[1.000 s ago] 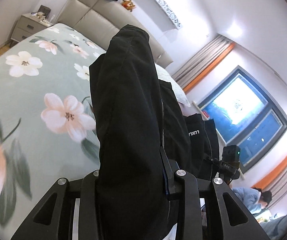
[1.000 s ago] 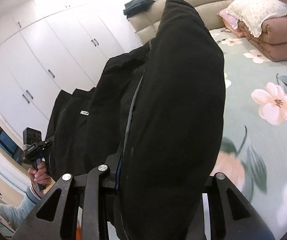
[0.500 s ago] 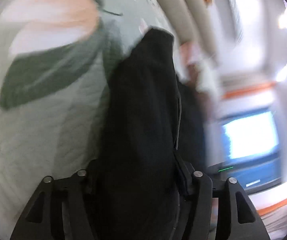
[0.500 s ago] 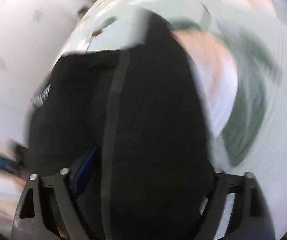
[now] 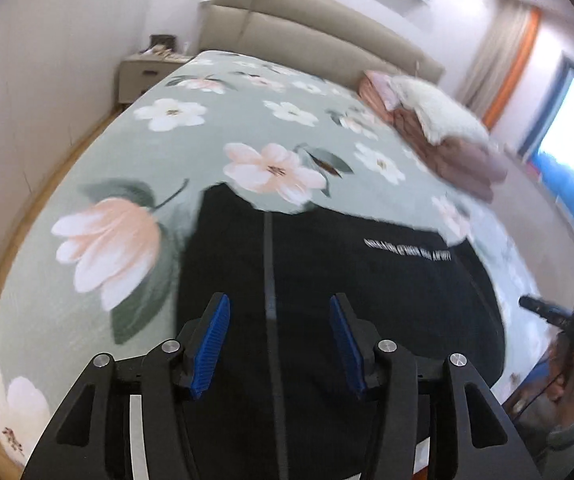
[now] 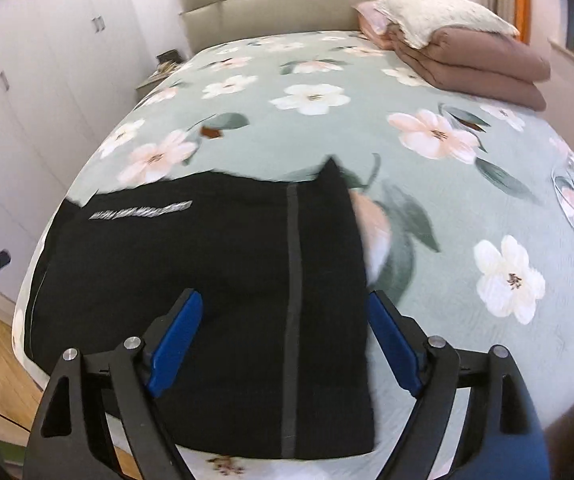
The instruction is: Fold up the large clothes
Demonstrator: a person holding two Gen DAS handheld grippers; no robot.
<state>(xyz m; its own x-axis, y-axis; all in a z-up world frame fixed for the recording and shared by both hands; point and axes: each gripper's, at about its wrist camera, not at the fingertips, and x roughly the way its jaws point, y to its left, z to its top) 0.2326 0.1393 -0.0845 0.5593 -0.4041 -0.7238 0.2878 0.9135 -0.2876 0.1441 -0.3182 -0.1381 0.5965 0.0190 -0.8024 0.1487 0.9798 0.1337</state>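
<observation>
A black garment (image 5: 367,300) with a grey stripe and white lettering lies spread flat on the floral bedspread (image 5: 207,136), near the bed's front edge. My left gripper (image 5: 279,304) hovers over its left part, the blue pads (image 5: 213,332) apart with only the flat cloth below them. In the right wrist view the same garment (image 6: 227,260) lies under my right gripper (image 6: 283,298). The right jaws are opening and nothing is pinched between them. Both cameras look down the bed (image 6: 327,136) toward the headboard.
A folded brown quilt (image 6: 479,60) with a white pillow on top sits at the bed's far right. Beige headboard (image 5: 307,36), a nightstand (image 5: 143,76) and white wardrobes (image 6: 27,80) stand beyond. Wood floor (image 6: 3,364) borders the bed. A hand (image 5: 571,376) shows at the right edge.
Both grippers held the black garment up in shut jaws; they swung down, let go and opened. The garment now lies flat on the bed.
</observation>
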